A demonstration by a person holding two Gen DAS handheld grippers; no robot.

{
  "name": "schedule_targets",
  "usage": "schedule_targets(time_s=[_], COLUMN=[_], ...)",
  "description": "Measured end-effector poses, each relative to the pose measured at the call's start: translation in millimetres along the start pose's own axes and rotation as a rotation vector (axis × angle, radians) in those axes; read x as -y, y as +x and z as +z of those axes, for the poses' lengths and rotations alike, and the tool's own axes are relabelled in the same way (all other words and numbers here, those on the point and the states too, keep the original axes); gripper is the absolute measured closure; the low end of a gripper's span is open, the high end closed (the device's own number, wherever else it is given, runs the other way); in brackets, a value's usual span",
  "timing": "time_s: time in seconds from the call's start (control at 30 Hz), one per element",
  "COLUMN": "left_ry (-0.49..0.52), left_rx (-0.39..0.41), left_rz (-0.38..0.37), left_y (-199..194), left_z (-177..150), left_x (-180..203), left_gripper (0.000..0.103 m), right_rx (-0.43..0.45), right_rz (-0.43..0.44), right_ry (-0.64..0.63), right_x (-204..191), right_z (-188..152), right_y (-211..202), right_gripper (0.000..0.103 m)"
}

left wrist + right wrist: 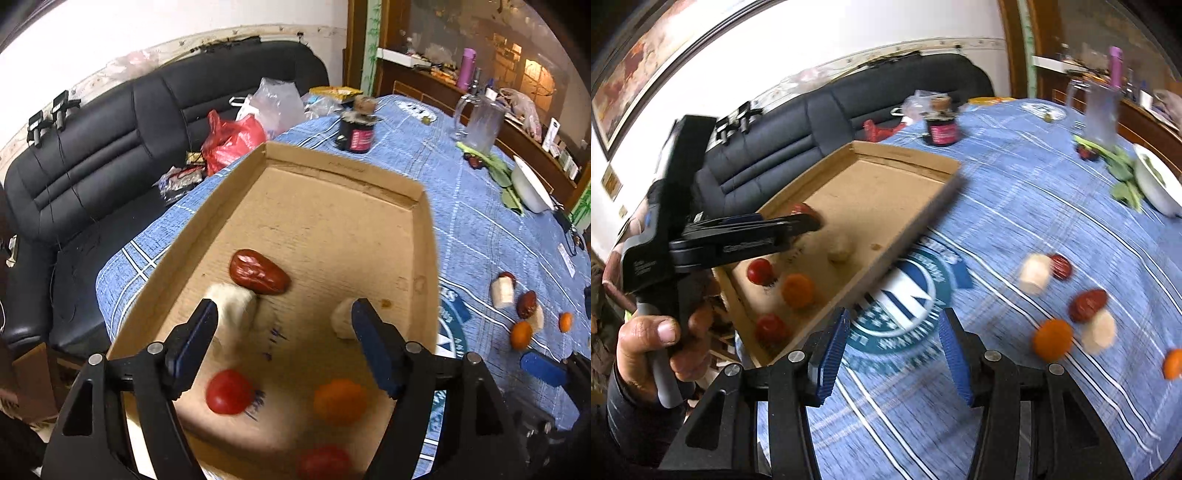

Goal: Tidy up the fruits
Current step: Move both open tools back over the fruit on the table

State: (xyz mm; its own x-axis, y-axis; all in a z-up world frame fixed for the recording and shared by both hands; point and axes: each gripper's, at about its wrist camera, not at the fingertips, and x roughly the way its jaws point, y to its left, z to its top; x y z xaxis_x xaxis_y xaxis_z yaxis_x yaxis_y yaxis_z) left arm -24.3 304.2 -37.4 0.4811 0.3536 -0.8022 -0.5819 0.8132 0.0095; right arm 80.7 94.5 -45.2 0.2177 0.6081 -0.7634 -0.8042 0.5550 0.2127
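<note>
Fruit lies in the cardboard tray point(424, 236) beneath my left gripper point(284, 314), jaws wide and empty; my right gripper point(892, 350) hangs part-open over the cloth, holding nothing.

A shallow cardboard tray point(424, 236) on the table point(480, 229) holds a wrinkled red date point(258, 272), two white chunks point(236, 306), two tomatoes point(228, 391) and an orange point(340, 400). More dates point(1087, 304), white chunks point(1034, 272) and oranges point(1052, 339) lie loose on the blue cloth, right of the tray.

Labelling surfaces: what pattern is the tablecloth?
Blue tablecloth with white stripe lines and a round teal-and-white emblem; clearest in the right wrist view.
</note>
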Motion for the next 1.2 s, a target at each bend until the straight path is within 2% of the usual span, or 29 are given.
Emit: schedule_targets(time_s=[0.2,0.43,0.9,1.2], left_ry=[0.047,0.102,0.168,0.255], left_rx=[0.041,0.053,0.033,0.005], left_rz=[-0.04,-0.087,-0.162,-0.209], left_y=[-20,-35,-44,-41], left_z=[-9,-15,-24,-35], left_x=[27,59,107,144], left_gripper=[0.028,0.028,0.028,0.028], right_rx=[0.016,0.03,0.056,0.056], right_rz=[-0.057,-0.114,-0.173,-0.214], right_ry=[0.065,0.134,0.21,0.258], right_x=[35,71,112,140], right_z=[-17,-37,-60,-74], right_y=[-24,-47,-76,-85], right_gripper=[0.051,0.051,0.051,0.051])
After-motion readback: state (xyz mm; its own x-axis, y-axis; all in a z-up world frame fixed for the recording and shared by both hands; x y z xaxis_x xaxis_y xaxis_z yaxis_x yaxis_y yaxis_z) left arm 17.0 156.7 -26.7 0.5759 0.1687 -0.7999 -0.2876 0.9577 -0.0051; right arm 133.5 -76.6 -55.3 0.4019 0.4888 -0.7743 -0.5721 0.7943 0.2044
